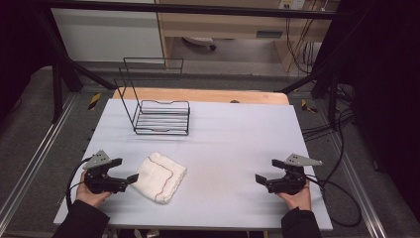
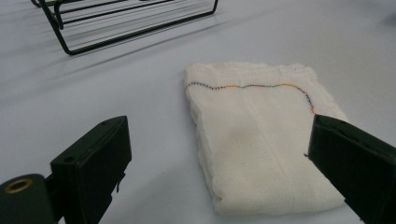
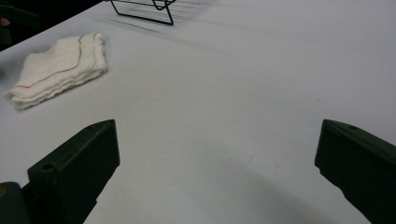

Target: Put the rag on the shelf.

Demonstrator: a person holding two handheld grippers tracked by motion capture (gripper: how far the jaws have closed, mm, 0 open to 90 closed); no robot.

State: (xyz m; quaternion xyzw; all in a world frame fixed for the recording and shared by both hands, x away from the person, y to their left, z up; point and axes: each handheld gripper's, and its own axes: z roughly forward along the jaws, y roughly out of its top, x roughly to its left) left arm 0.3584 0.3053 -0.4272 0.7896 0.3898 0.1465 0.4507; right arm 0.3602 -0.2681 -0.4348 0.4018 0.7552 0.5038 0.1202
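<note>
Left hand-held gripper [image 1: 125, 170] beside folded cloth [image 1: 161, 176]

Two hands in dark sleeves each hold a black gripper low, pointing inward. The left gripper [image 1: 127, 171] and right gripper [image 1: 267, 171] both have jaws spread wide apart, holding nothing.

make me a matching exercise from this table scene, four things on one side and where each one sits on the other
Things:
1. folded cloth
2. wire rack
3. left gripper
4. right gripper

Places:
A. near the right edge of the table, jaws open over bare surface
B. far side of the table, left of centre
C. near side, left of centre, lying flat
D. near the left edge, jaws open and pointed at the cloth

Pairs: 1-C, 2-B, 3-D, 4-A
</note>
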